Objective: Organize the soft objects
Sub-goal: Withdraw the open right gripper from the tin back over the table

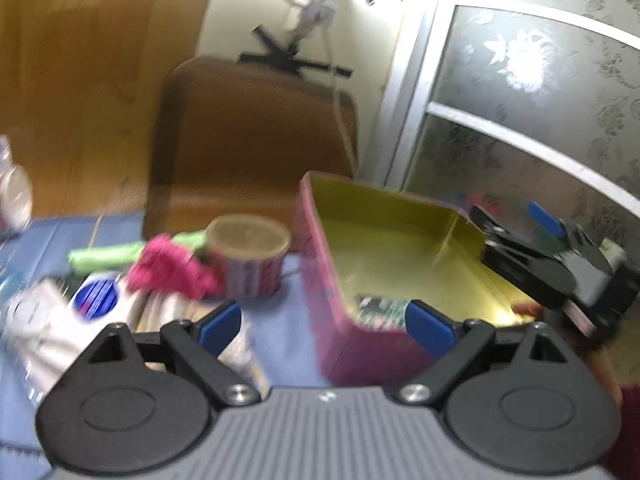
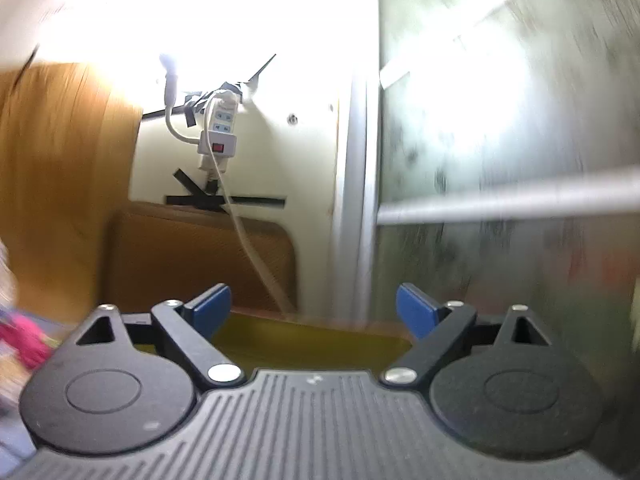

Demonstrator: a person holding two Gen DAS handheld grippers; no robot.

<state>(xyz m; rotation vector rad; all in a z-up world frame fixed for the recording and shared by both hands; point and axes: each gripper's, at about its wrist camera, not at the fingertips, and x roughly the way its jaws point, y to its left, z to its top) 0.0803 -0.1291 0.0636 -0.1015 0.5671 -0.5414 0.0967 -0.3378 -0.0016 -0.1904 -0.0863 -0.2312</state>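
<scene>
In the left wrist view my left gripper (image 1: 325,326) stands open with nothing between its fingers, just before the near corner of a pink box (image 1: 320,280) with a gold inside. A dark patterned soft piece (image 1: 380,308) lies in the box. To the left, on the blue mat (image 1: 280,340), lie a pink cloth (image 1: 172,268) and a green cloth (image 1: 108,258). My right gripper (image 1: 548,256) hovers over the box's right edge. In the right wrist view it (image 2: 314,310) is open and empty, above the gold box floor (image 2: 304,340); the pink cloth (image 2: 20,340) shows at far left.
A round tin (image 1: 250,256) stands between the cloths and the box. A white pack with a blue circle (image 1: 96,300) lies front left, a clear bottle (image 1: 14,196) at far left. A brown chair back (image 1: 256,140), a wall power strip (image 2: 218,128) and a frosted glass door (image 1: 520,120) stand behind.
</scene>
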